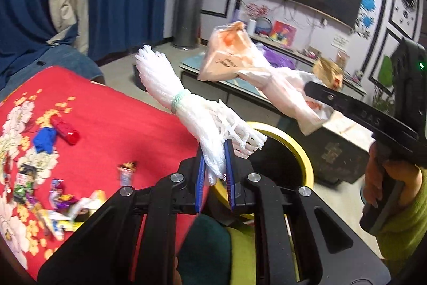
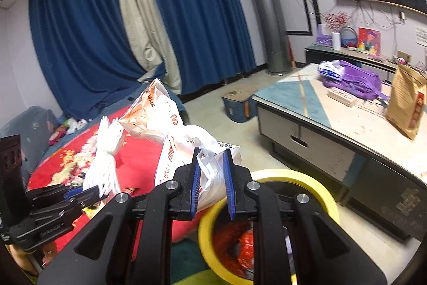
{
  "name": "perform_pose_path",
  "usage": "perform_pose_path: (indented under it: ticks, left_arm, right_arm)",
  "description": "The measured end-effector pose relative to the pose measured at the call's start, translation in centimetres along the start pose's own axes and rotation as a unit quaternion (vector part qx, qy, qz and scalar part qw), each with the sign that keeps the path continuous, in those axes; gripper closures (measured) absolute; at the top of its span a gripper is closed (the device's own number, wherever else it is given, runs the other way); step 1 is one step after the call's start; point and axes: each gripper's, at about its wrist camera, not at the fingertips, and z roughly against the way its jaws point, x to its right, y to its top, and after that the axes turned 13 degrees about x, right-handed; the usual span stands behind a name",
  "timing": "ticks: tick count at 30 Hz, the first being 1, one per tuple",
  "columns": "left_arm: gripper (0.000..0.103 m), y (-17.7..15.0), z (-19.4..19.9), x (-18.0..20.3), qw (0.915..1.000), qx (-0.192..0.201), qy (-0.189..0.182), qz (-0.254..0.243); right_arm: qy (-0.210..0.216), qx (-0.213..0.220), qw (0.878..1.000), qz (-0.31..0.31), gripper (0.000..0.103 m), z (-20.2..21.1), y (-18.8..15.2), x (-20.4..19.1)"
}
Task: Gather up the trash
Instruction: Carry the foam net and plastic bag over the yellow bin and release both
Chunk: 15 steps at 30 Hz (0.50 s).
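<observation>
Two loads in hand, both staged at the bin mouth. Left gripper [image 1: 215,167] has its fingers clenched on the tail of a white foam net bundle [image 1: 186,103], tied mid-length with a pale green band. Pinching the end leaves the long part sticking up and out over the red floral bedspread [image 1: 112,124], so it needs tipping before it will go in. Right gripper [image 2: 212,178] has its fingers clamped on the bunched neck of a white-and-orange plastic bag [image 2: 170,135]; the grip at the neck keeps the bag gathered as a single piece. In the left view the same bag [image 1: 234,55] hangs in the air off the right gripper's fingers, above and beyond the bin.

Yellow-rimmed trash bin [image 2: 269,174] sits on the floor hard against the bed edge, right under both grippers. Sensible spot: short carry from bedspread to opening. Red wrapper trash is already visible inside.

Still on the bedspread: scattered candy wrappers [image 1: 61,198], a red cylinder [image 1: 65,130], a blue scrap [image 1: 44,139]. Judgement: drop phase for these two, collection far from done.

Risk: the net bundle is long and springy and may catch the rim or flop back onto the bed.
</observation>
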Motion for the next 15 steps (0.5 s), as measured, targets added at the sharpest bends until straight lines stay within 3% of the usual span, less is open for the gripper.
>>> perform_pose_path:
  ticks: [15]
  left_arm:
    - [0.094, -4.6, -6.5, 5.3, 0.9929, -0.083, -0.080, -0.026]
  right_arm:
    - [-0.106, -0.070, 0.992, -0.021, 0.087, -1.6, -4.8, 7.9]
